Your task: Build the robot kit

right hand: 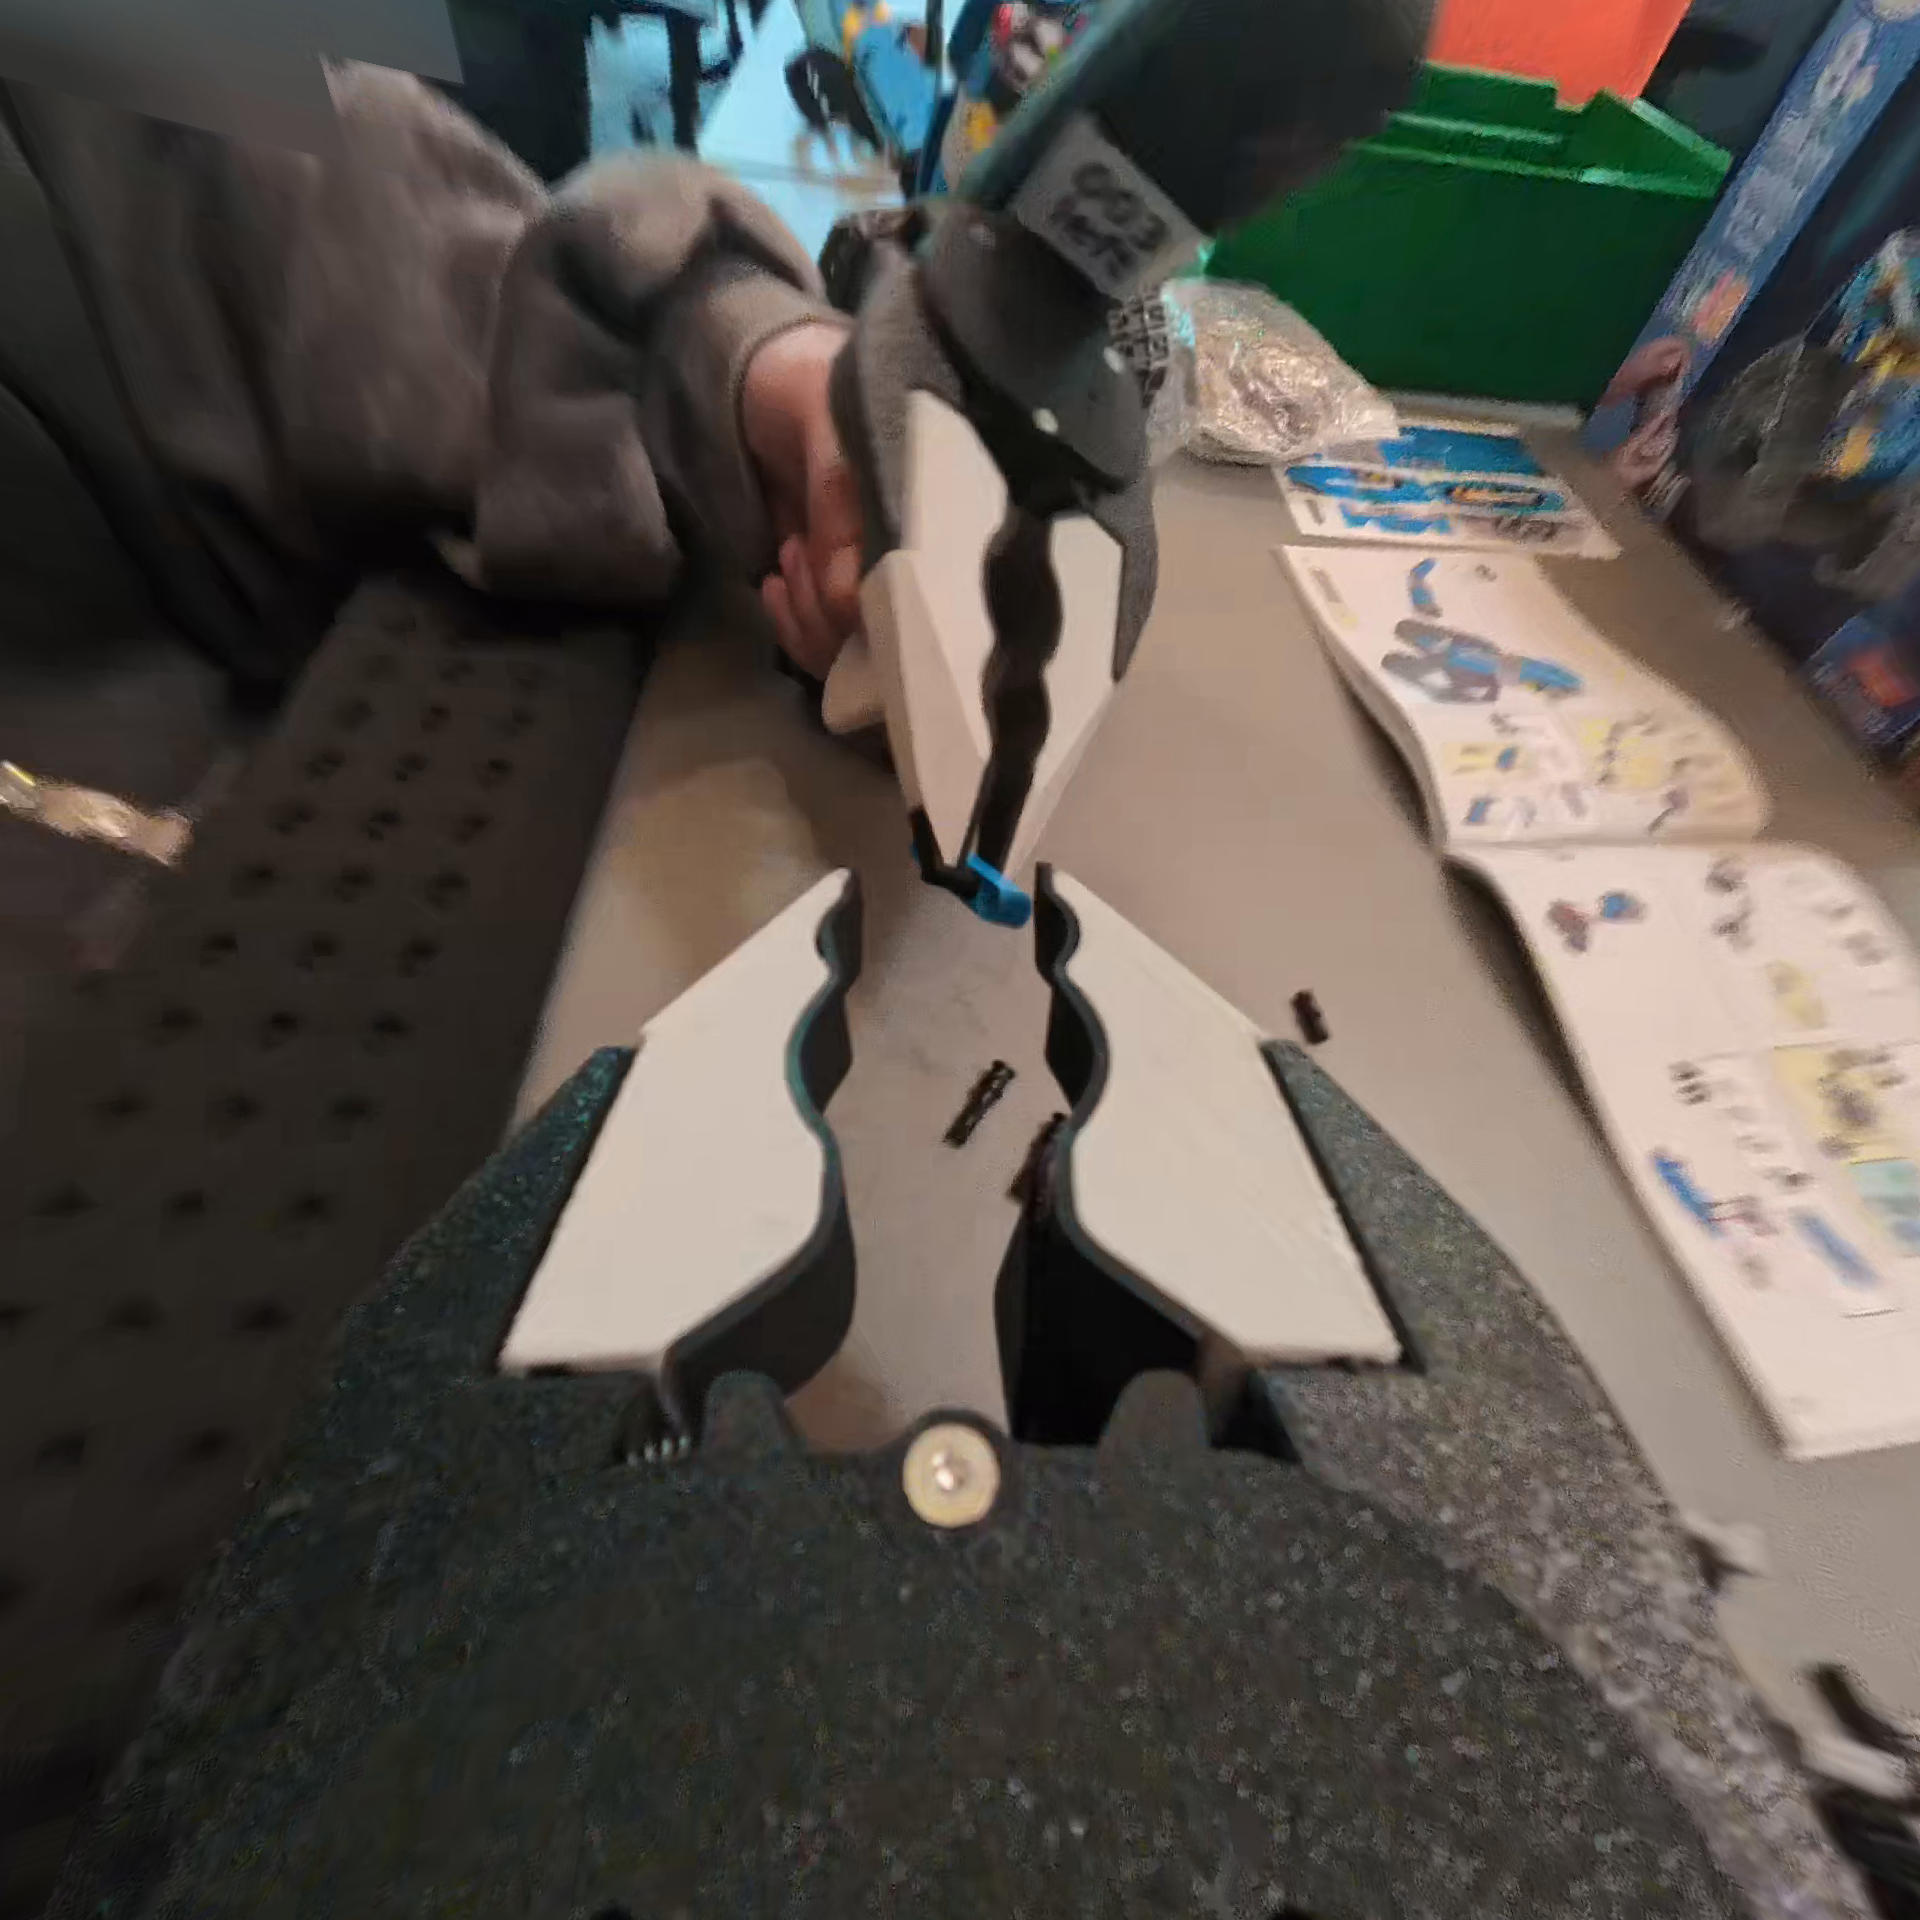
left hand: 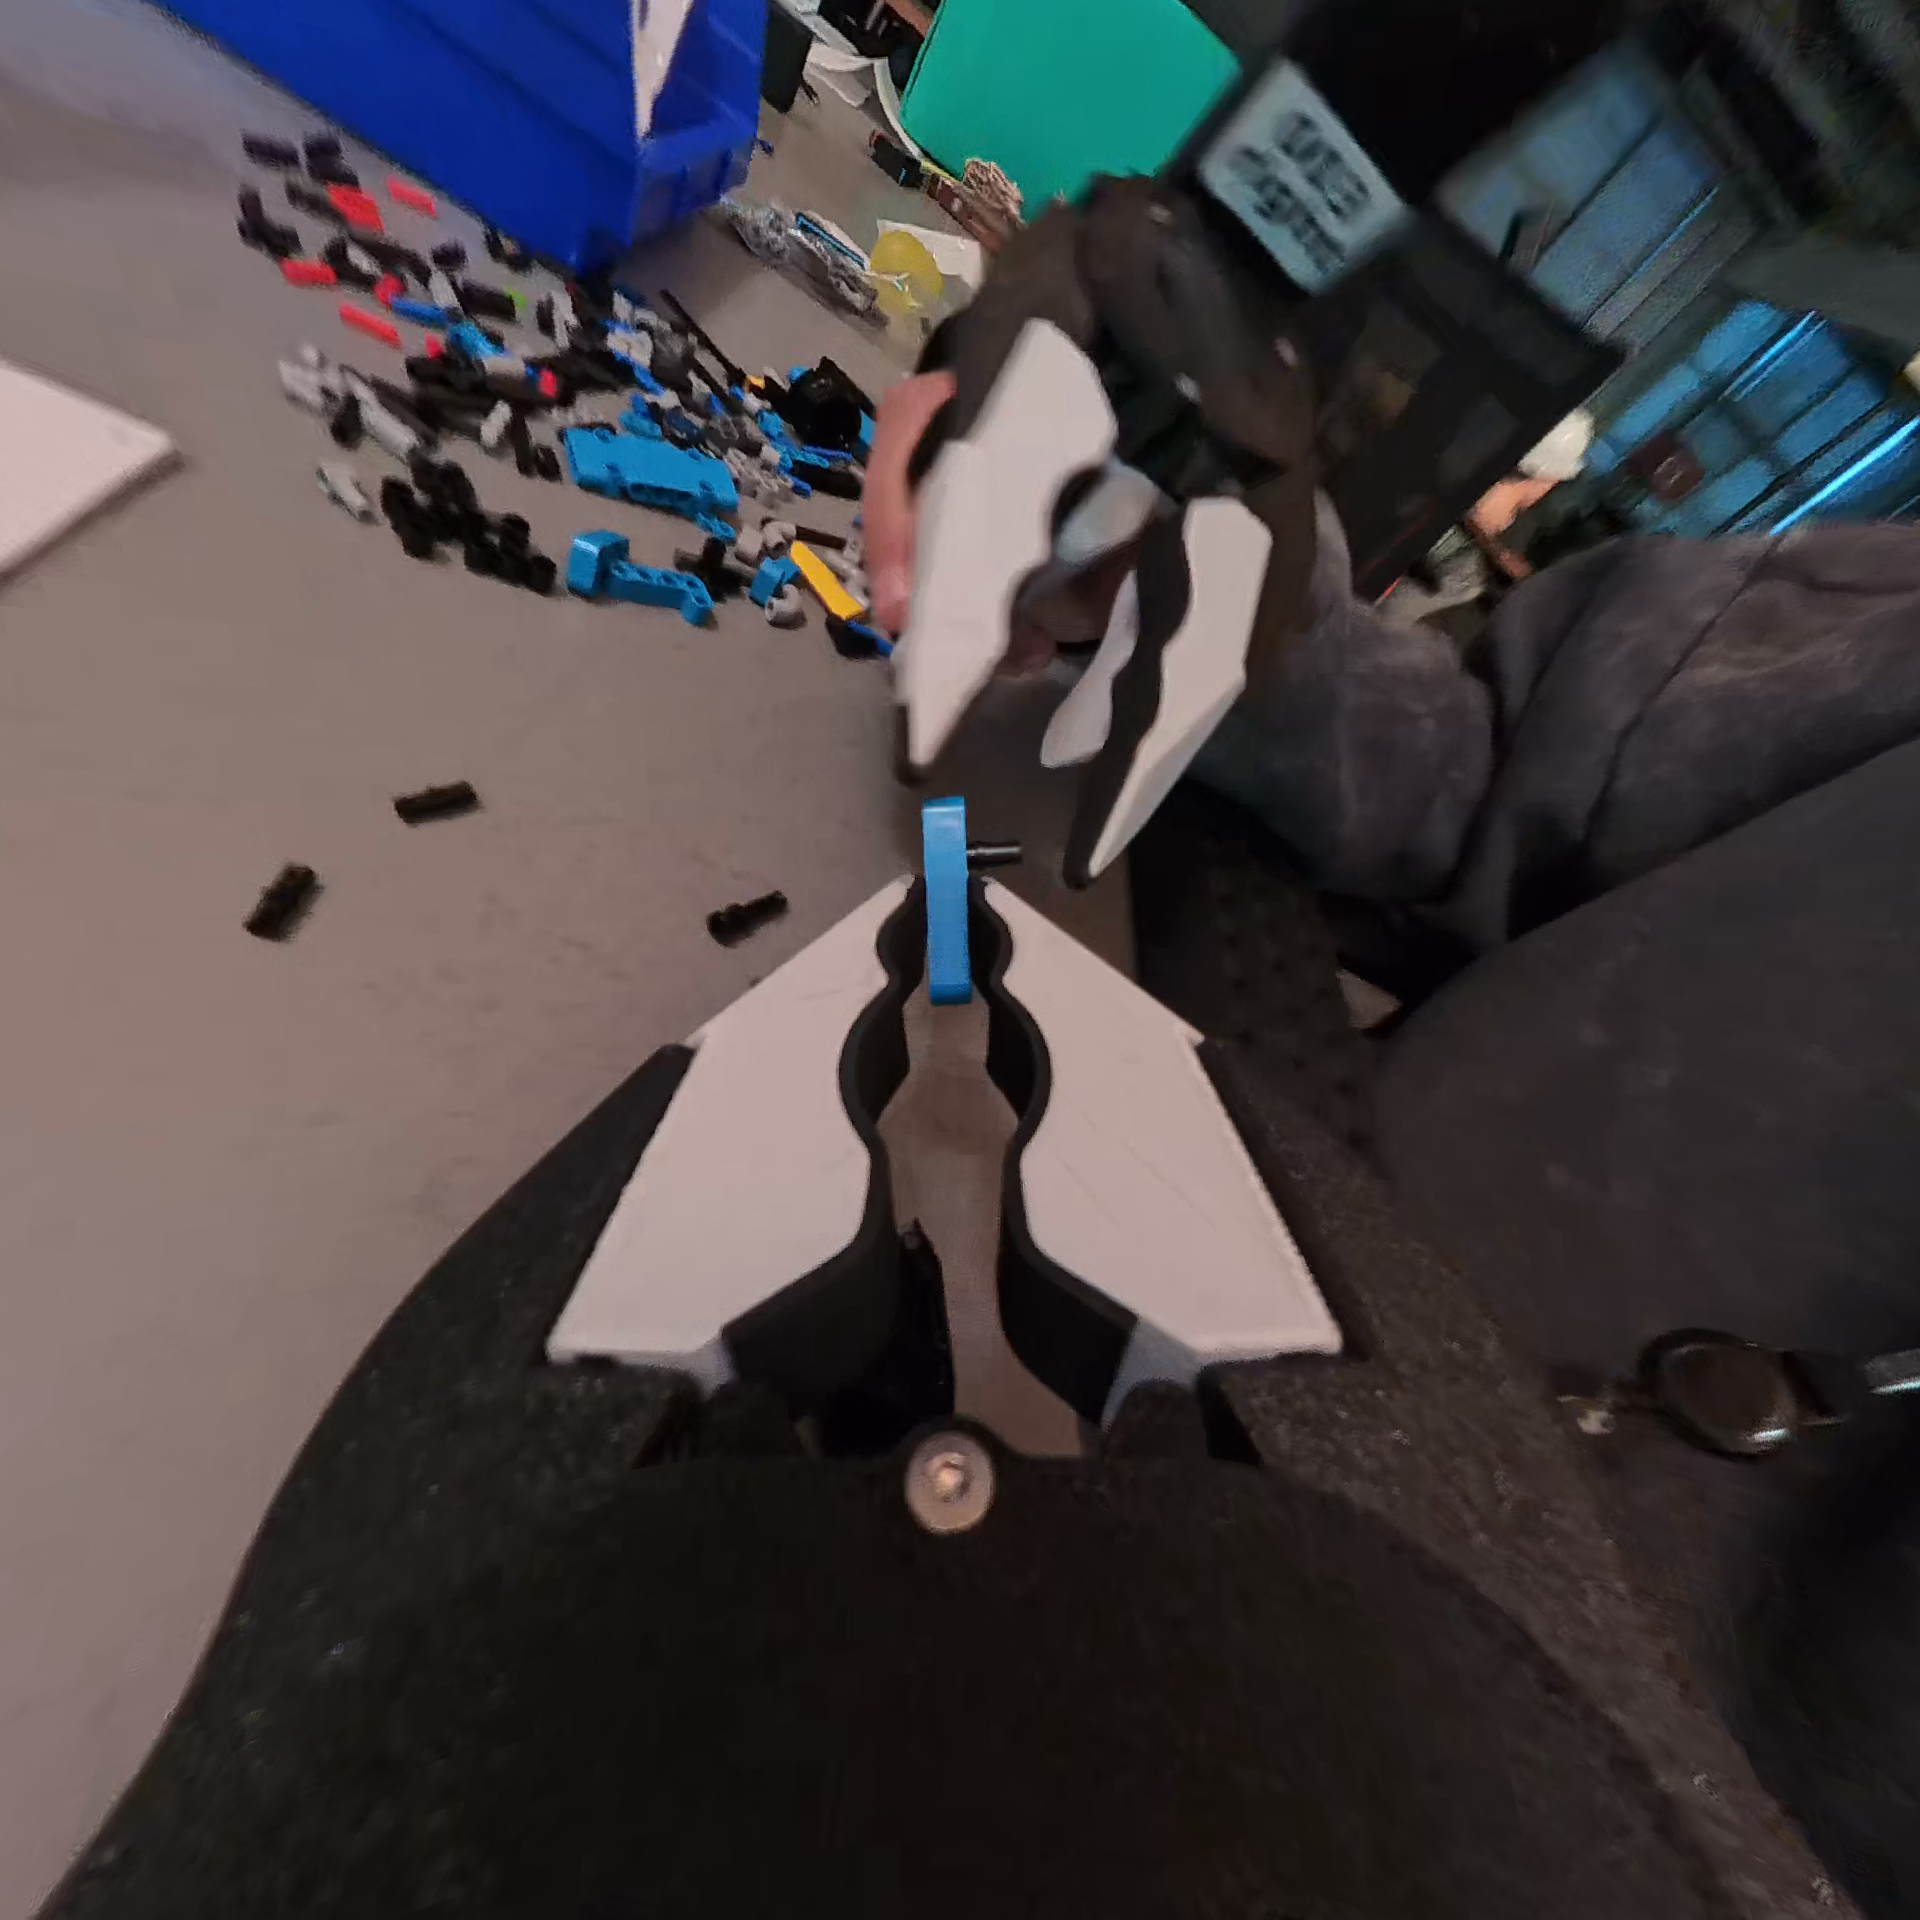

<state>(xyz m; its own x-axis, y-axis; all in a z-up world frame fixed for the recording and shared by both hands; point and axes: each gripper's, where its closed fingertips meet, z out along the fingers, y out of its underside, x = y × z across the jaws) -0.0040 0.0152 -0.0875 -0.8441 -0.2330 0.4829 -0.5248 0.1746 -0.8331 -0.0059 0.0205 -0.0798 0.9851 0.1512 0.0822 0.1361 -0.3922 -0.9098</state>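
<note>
My left gripper (left hand: 948, 885) is shut on a small blue beam (left hand: 945, 904), held upright above the grey table (left hand: 520, 1039). A short black pin (left hand: 992, 854) sticks out of the beam's right side. My right gripper (left hand: 997, 821) hangs open just beyond the beam, its fingertips on either side of the pin end without touching it. In the right wrist view my right gripper (right hand: 945, 883) is open and empty, with the left gripper (right hand: 971, 842) pointing down in front of it, gripping the blue beam (right hand: 1000, 899). Three loose black pins (left hand: 436, 802) lie on the table.
A pile of blue, black, red and grey building pieces (left hand: 582, 416) lies at the back by a blue bin (left hand: 540, 104). Open instruction booklets (right hand: 1507, 707) lie to the right, with a green bin (right hand: 1475, 239) and a printed box (right hand: 1787, 395) behind. A black perforated mat (right hand: 312, 935) is at the left. The grippers are tip to tip, or close to it.
</note>
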